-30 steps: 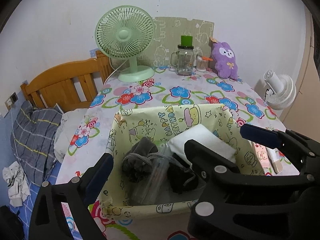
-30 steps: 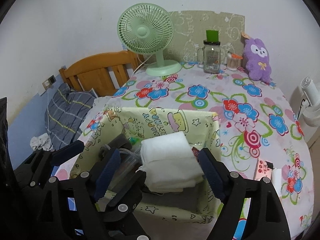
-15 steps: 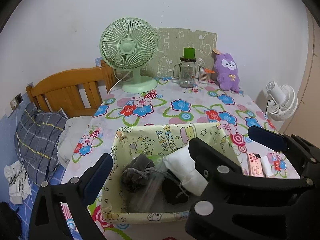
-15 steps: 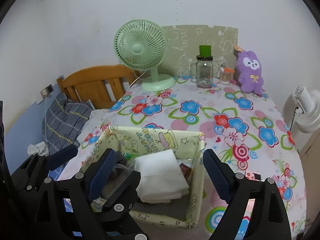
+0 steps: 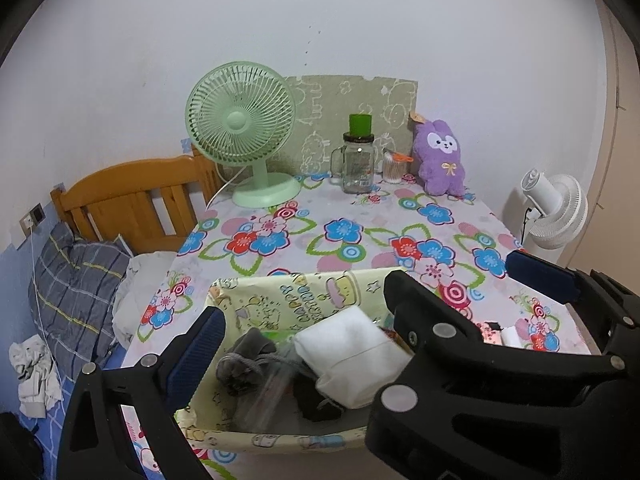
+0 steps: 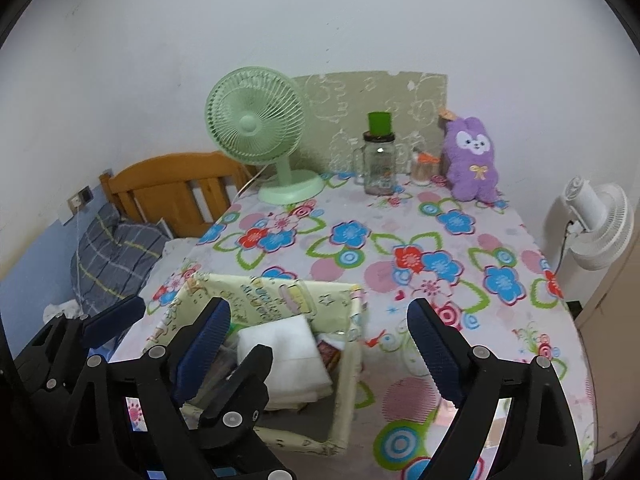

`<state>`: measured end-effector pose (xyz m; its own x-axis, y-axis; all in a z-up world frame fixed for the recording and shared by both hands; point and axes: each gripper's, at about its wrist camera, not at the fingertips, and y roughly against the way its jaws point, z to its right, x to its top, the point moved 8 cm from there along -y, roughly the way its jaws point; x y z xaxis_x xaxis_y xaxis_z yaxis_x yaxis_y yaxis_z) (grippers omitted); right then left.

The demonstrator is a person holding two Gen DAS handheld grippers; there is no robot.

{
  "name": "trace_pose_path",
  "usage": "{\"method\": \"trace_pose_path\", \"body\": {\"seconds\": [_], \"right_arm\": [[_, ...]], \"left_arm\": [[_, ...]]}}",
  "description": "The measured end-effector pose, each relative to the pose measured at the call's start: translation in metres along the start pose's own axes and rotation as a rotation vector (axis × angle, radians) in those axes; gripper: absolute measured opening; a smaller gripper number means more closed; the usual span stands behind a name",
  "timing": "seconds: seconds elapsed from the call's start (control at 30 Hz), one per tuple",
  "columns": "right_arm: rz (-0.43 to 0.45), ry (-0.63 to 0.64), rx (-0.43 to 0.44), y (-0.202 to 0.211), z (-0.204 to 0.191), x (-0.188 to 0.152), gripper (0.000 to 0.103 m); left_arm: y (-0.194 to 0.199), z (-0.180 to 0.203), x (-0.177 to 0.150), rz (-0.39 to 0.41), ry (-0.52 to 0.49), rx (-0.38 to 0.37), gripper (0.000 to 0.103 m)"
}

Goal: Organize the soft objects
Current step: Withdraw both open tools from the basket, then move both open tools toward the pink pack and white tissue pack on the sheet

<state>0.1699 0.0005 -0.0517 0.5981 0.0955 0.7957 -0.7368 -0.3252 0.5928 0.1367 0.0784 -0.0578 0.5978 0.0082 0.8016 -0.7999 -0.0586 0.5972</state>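
Observation:
A pale yellow cartoon-print fabric basket (image 5: 280,300) (image 6: 260,296) stands on the flowered table near its front edge. In it lie a folded white cloth (image 5: 352,344) (image 6: 284,348), a grey drawstring pouch (image 5: 248,356) and a clear plastic bag (image 5: 268,392). My left gripper (image 5: 320,332) hangs open above the basket's front, holding nothing. The right gripper (image 6: 316,312) is beside it with its jaws opening. Those jaws straddle the basket's right wall and press on nothing. The two grippers' fingers overlap. A purple plush bunny (image 5: 440,160) (image 6: 474,160) sits upright at the table's back right.
A green desk fan (image 5: 240,120), a glass jar mug with a green lid (image 5: 358,160) and a small swab jar stand along the back wall. A white fan (image 5: 556,212) is off the table's right edge. A wooden headboard (image 5: 132,200) and plaid pillow lie left.
Both grippers have drawn back and up, so the basket sits lower and smaller in both views. The right jaws have spread wider, away from the white cloth, which stays in the basket.

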Motion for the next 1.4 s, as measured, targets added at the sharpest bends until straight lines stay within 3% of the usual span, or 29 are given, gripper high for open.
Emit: {"method": "trace_pose_path", "body": {"seconds": [0.53, 1.4], "right_arm": [[0.093, -0.039, -0.102, 0.038, 0.056, 0.008, 0.096], [0.137, -0.055, -0.207, 0.071, 0.125, -0.003, 0.098]], "left_arm": [[0.014, 0.052, 0.015, 0.060, -0.007, -0.050, 0.102], [0.019, 0.123, 0.013, 0.114, -0.052, -0.116, 0.103]]}}
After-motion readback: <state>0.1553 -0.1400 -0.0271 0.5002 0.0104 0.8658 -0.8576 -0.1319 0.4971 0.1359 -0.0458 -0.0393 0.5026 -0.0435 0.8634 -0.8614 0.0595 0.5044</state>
